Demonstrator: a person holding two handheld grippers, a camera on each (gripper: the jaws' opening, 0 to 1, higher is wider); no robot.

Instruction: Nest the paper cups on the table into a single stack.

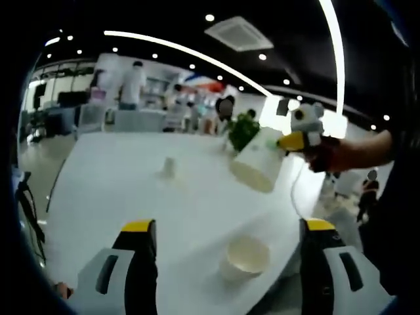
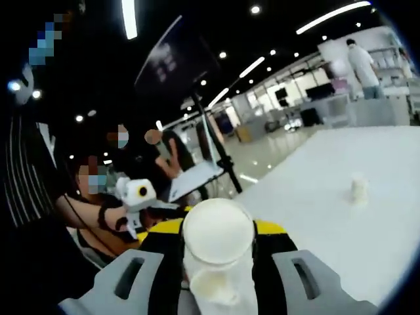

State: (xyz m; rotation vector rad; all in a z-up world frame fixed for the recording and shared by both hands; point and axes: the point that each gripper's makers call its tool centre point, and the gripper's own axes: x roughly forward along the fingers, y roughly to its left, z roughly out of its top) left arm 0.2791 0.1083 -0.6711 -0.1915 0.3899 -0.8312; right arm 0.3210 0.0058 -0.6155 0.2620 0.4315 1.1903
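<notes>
My left gripper (image 1: 228, 226) is open, its jaws wide apart low over the white table (image 1: 118, 190). A white paper cup (image 1: 245, 257) stands upright on the table between them, closer to the right jaw and touching neither. The right gripper (image 1: 292, 142) comes in from the right, shut on a tilted white cup with green print (image 1: 254, 164) held above the table. In the right gripper view that held cup (image 2: 217, 243) sits between the jaws of my right gripper (image 2: 216, 256). A small cup (image 1: 169, 167) (image 2: 357, 188) stands far out on the table. The left gripper (image 2: 136, 195) shows at the left.
The table edge (image 1: 289, 216) runs close to the right of the near cup. A tripod with a board (image 2: 197, 174) stands beyond the table (image 2: 367, 243), with seated people at the left. More people stand by counters far behind (image 1: 131, 85).
</notes>
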